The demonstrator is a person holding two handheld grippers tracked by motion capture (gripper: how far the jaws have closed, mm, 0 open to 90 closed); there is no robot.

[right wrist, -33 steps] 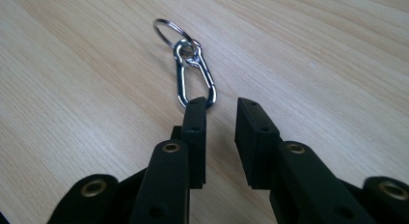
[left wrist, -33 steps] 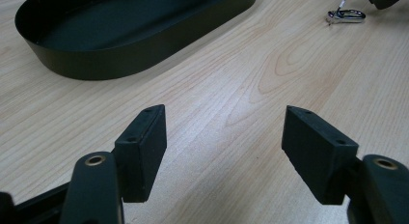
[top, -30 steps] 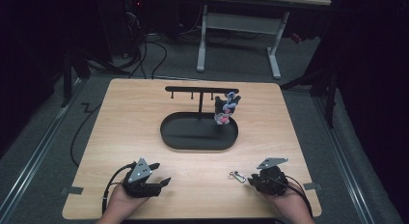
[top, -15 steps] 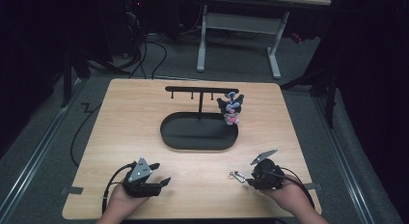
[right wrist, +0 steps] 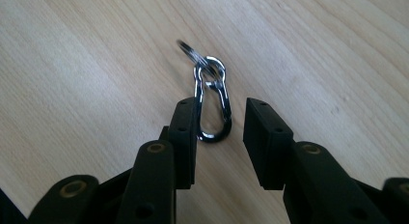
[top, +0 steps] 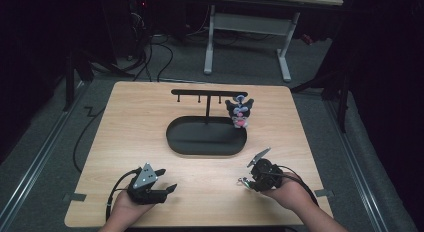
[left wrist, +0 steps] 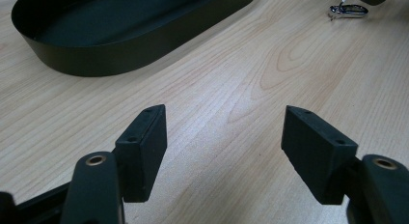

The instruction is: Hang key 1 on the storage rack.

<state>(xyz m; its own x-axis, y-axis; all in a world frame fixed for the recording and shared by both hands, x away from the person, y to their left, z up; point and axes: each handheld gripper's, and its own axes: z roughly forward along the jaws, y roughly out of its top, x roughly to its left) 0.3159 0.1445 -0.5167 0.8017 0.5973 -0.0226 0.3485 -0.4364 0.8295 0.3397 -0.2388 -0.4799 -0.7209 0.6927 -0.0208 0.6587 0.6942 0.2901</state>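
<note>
2 spread jaws of the right gripper (right wrist: 219, 122) flank a carabiner (right wrist: 212, 105), its ring blurred.

Table (top: 150, 122) evenly lit from above in the high view, against a near-black surround; soft, low-resolution detail, short faint shadows. Both gripper views bright and diffuse, wood grain sharp at centre. Key ring (right wrist: 189, 49) motion-blurred at upper centre, glare on the carabiner (right wrist: 212, 101); nearest jaw parts along the bottom edge soft.
</note>
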